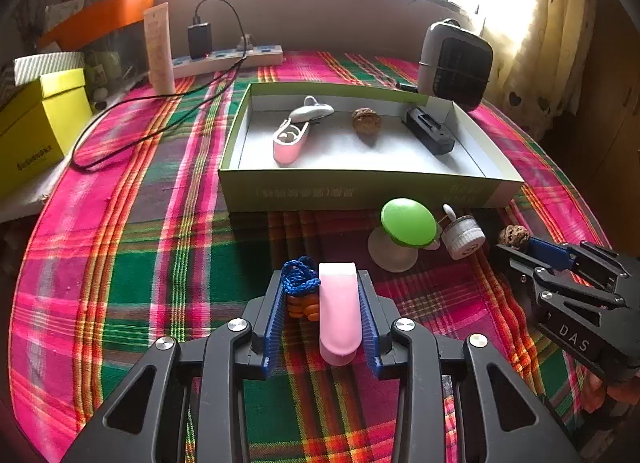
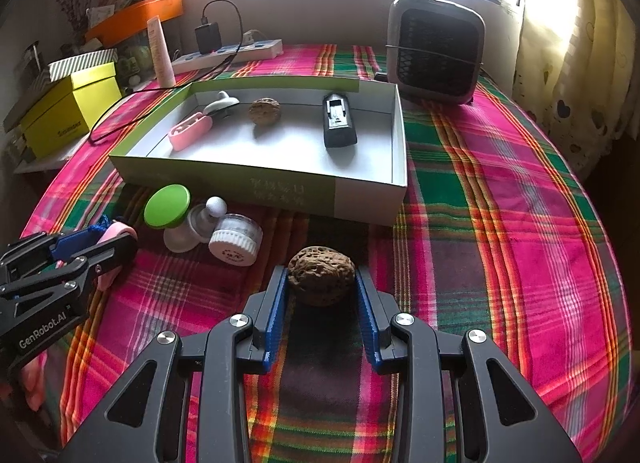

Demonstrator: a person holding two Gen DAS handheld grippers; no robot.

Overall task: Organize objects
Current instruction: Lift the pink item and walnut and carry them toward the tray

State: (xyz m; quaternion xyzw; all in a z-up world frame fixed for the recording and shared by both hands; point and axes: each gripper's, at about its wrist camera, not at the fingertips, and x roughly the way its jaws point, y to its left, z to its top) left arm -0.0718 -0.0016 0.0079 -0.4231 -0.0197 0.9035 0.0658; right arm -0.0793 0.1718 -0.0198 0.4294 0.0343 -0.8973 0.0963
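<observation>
While perhaps gripped, walnut (image 2: 321, 281), pink case (image 1: 340, 315)

Tablecloth (image 1: 140, 247): woven plaid cloth, matt, visible thread ribs. Shallow box (image 2: 360, 199): smooth paperboard, matt white inside. Pink clip (image 1: 340, 315) in left claw (image 1: 323, 315): smooth plastic, slight sheen. Blue cord (image 1: 299, 277): braided, rough. Walnut (image 2: 321, 280) in right claw (image 2: 322, 303): pitted, rough, dull shell. Claw pads (image 2: 276, 315): ridged blue plastic; arms matt black, shiny metal screws. Green cap (image 1: 408, 221): glossy plastic. Small jar (image 2: 236, 241): ribbed white plastic lid.

Two walnuts (image 2: 321, 281) (image 2: 264, 111), two pink cases (image 1: 340, 317) (image 1: 289, 143).
</observation>
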